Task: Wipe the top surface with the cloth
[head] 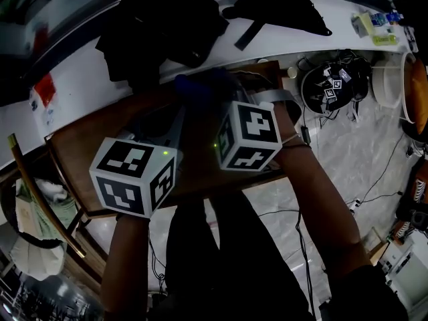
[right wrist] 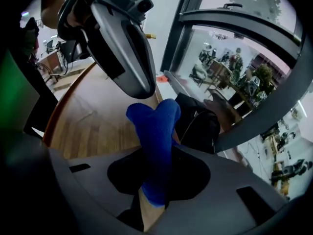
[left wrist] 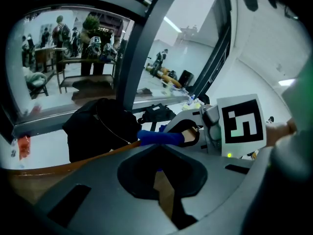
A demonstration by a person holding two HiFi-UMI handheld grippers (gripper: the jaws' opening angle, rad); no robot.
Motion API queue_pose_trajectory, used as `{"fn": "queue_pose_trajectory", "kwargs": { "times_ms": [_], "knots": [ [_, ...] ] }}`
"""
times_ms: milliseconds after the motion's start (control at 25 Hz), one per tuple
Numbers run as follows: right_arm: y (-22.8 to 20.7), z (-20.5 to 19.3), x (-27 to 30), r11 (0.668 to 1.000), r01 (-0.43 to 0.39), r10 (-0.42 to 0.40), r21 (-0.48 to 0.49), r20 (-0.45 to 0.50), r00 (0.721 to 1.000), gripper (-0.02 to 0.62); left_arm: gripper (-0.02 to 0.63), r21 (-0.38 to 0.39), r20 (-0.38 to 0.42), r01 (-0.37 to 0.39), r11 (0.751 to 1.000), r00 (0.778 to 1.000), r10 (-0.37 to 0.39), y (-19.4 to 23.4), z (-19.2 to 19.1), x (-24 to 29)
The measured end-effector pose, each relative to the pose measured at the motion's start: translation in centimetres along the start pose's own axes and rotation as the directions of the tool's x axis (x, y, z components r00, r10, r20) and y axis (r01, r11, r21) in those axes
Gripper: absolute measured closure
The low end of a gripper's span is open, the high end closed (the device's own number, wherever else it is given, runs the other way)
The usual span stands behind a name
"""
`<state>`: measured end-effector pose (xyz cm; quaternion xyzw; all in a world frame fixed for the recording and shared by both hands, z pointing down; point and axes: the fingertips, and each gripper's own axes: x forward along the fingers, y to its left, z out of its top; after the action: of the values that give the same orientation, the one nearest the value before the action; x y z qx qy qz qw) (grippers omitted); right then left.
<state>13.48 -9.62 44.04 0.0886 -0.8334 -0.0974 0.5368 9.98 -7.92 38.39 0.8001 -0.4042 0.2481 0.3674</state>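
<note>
A blue cloth sticks up out of my right gripper, whose jaws are shut on its lower end. It shows in the head view as a dark blue bunch over the far edge of the brown wooden table. In the left gripper view the cloth lies level just past the table edge, with the right gripper's marker cube beside it. My left gripper hovers over the wood with its jaws together and nothing in them. Its grey fingers hang close above the cloth.
Black bags lie on the white ledge behind the table, under a slanted window frame. A chair stands to the left. On the marble floor to the right are cables and a round black device.
</note>
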Motion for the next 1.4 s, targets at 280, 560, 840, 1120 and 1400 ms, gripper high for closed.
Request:
{"fn": "queue_pose_trajectory", "kwargs": {
  "times_ms": [280,560,840,1120,1400],
  "knots": [
    [1.6,-0.7,-0.1,0.996,-0.084,0.085,0.029,-0.040,0.996,0.503,0.595,0.000,-0.014,0.024,1.000,1.000,-0.024,-1.2,-0.7,-0.1],
    [7.5,-2.0,-1.7,0.976,-0.218,0.217,0.008,-0.107,0.970,0.503,0.595,-0.010,-0.061,0.056,0.998,0.997,-0.056,-2.7,-4.3,-1.7],
    [14.6,-3.0,-3.9,0.941,-0.335,0.339,0.047,-0.122,0.933,0.503,0.595,0.001,-0.116,0.097,0.995,0.989,-0.096,-4.6,-7.9,-2.9],
    [19.7,-3.5,-5.8,0.899,-0.430,0.438,0.090,-0.128,0.890,0.503,0.595,0.018,-0.141,0.124,0.992,0.983,-0.121,-6.2,-9.6,-3.7],
    [22.1,-3.9,-6.7,0.834,-0.539,0.551,0.119,-0.141,0.822,0.505,0.595,0.011,-0.160,0.158,0.987,0.975,-0.154,-8.2,-10.8,-3.3]
  ]
}}
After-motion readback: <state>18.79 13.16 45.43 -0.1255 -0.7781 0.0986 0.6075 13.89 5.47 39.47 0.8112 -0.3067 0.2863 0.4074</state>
